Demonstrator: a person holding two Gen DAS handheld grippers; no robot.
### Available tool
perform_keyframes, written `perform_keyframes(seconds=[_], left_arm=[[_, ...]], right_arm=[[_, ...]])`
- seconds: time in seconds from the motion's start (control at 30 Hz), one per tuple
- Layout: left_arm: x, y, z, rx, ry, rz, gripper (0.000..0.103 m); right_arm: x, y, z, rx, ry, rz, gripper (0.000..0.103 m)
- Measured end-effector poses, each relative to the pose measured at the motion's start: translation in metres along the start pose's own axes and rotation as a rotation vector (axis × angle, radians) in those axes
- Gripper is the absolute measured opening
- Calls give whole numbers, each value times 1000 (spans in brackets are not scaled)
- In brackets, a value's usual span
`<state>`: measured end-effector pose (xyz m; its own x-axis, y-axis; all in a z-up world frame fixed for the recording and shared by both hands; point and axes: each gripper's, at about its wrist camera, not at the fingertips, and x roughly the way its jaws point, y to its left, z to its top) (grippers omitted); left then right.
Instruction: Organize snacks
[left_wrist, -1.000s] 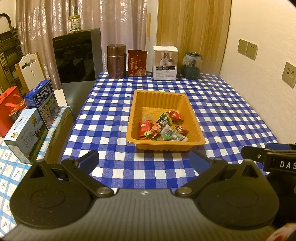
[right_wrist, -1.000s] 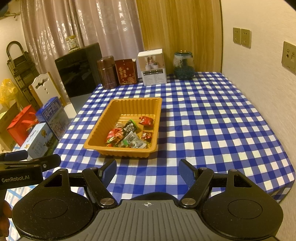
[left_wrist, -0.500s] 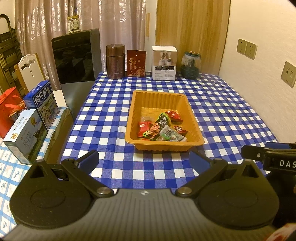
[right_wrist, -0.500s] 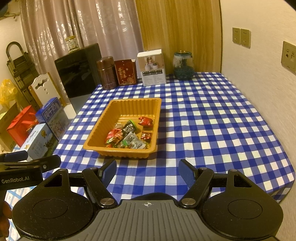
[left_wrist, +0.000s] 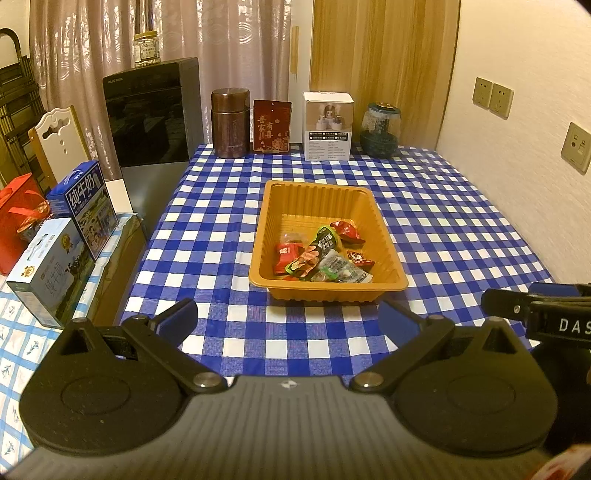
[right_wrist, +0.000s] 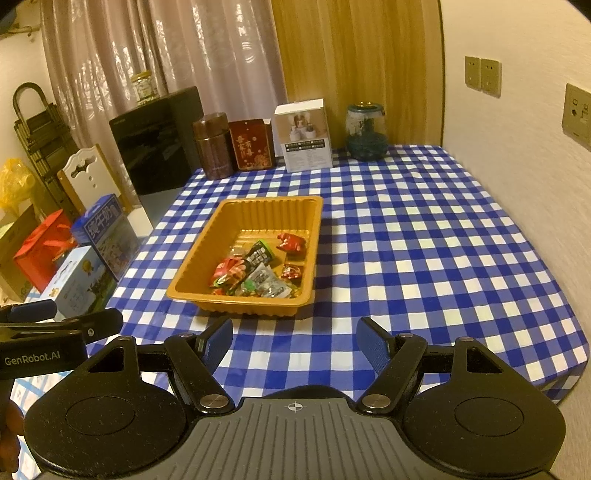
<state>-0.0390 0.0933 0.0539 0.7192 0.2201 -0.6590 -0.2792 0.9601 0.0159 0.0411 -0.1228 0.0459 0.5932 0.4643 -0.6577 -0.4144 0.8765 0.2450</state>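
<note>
Looking down at the orange ribbed plastic tray mid-table on the blue-and-white checked cloth, small crinkly foil snack packets heaped at its near end; I judge them light, soft, slippery, best pinched at a sealed edge; tray's long axis runs away from me; left gripper and right gripper both spread, empty.

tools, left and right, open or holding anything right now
Left tool: open, holding nothing, short of the orange plastic tray of wrapped snacks.
Right tool: open, holding nothing.
</note>
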Motion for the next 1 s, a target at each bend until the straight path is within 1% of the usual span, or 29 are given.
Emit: perform_keyframes(seconds=[0.9,1.0], left_arm=[[3,-2,-1,3,5,-6,103],[3,-2,-3,-3,-7,-10,103]], right_arm=[[0,-1,0,0,0,1,74],[0,0,0,2,-2,2,74]])
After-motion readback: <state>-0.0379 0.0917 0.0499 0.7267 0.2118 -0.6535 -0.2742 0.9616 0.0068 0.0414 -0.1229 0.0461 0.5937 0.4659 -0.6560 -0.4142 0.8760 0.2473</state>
